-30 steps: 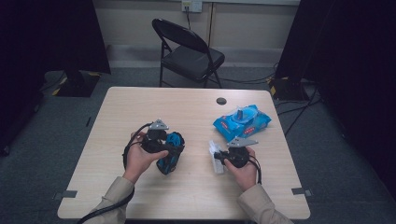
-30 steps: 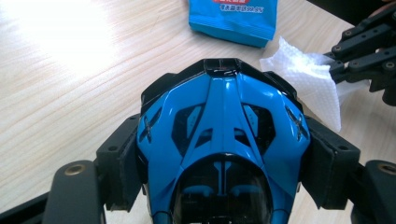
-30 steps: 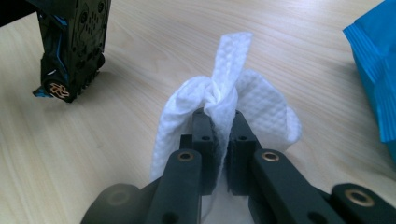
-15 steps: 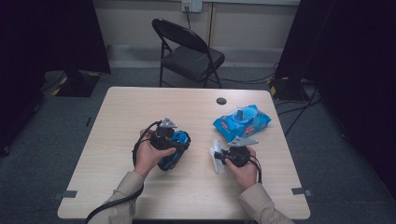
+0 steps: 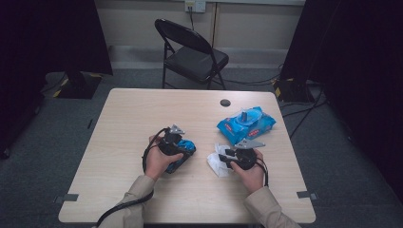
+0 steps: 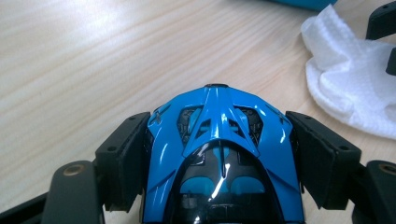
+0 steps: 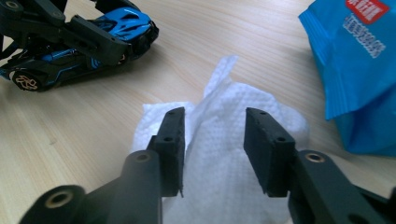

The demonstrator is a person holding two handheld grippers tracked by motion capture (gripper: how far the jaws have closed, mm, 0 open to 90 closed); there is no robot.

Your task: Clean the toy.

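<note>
We hold the left gripper [image 5: 183,145] clamped on the toy car [image 5: 182,154]; in the left gripper view its two black jaws press against both flanks of the car [image 6: 219,140], with the glossy blue nose pointing toward 12 o'clock over the bare wood. In the high view the car sits just left of the table centre, under our left hand [image 5: 159,161], and the gripper's cable trails off toward 7 o'clock past the sleeve. We hold the right gripper [image 5: 228,154] with its jaws parted; they have just been opening. In the right gripper view [image 7: 215,144] a crumpled white wipe [image 7: 224,154] bulges up between the two pads, and a gap shows on the inner side of each pad, so the wipe is released rather than pinched. In the high view the wipe [image 5: 216,161] lies on the table [image 5: 142,109] at 3 o'clock from the car, near it but apart, and touching the tip of the right gripper. The blue wipe pack [image 5: 246,124] lies at 1 o'clock from the wipe, near it, with its lid flap raised. A small dark disc [image 5: 225,102] sits on the table at 11 o'clock from the pack. Beyond the far edge, at 12 o'clock, stands a black folding chair [image 5: 192,54].
</note>
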